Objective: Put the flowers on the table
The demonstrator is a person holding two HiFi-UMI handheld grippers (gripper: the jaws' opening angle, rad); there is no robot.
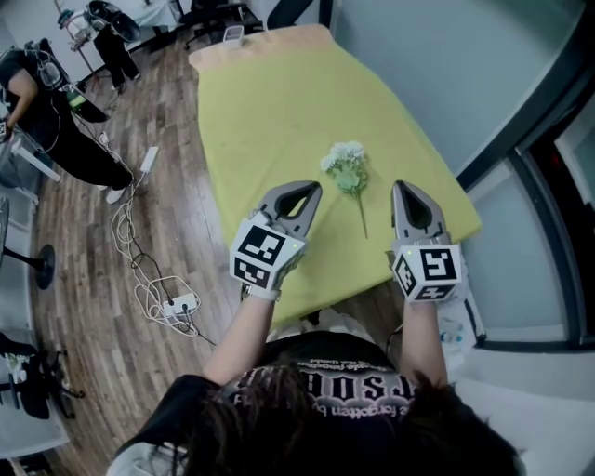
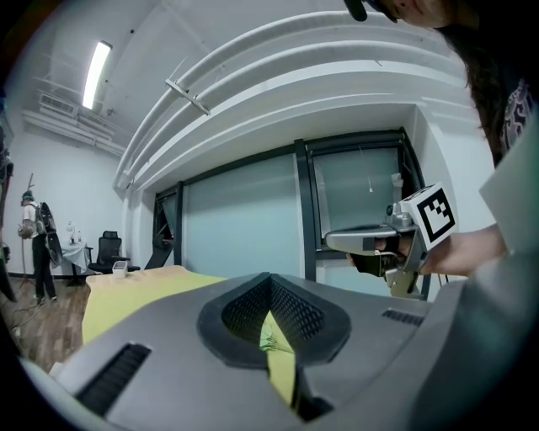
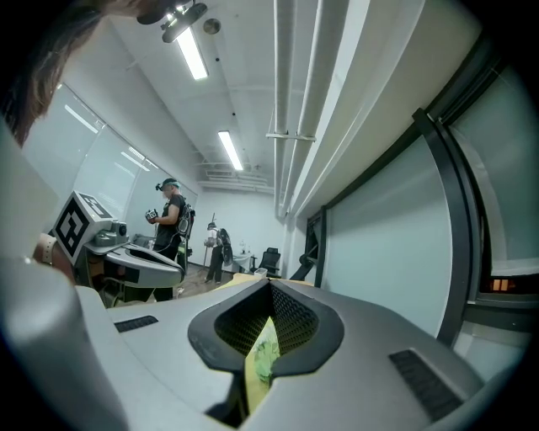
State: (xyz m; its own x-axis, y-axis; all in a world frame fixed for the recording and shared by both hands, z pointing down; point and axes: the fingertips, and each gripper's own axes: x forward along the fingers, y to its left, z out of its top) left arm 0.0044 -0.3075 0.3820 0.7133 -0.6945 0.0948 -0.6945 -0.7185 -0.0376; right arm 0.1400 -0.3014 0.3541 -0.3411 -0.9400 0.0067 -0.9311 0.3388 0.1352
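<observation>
A small bunch of white flowers (image 1: pixel 346 163) with green leaves and a thin stem lies flat on the yellow-green tablecloth (image 1: pixel 270 112), untouched by either gripper. My left gripper (image 1: pixel 311 189) hovers just left of the stem, jaws shut and empty. To the right of the stem my right gripper (image 1: pixel 402 189) is shut too, holding nothing. In the left gripper view the shut jaws (image 2: pixel 268 282) leave a slit showing cloth, and the right gripper (image 2: pixel 337 242) is seen from the side. The right gripper view shows its own shut jaws (image 3: pixel 271 286) and the left gripper (image 3: pixel 173 269).
The table's near edge is close to my body. A glass wall (image 1: pixel 437 84) runs along its right side. Cables and a power strip (image 1: pixel 177 304) lie on the wood floor at the left. A person (image 1: pixel 56 121) stands further left, and office chairs (image 1: pixel 218 14) are beyond the table.
</observation>
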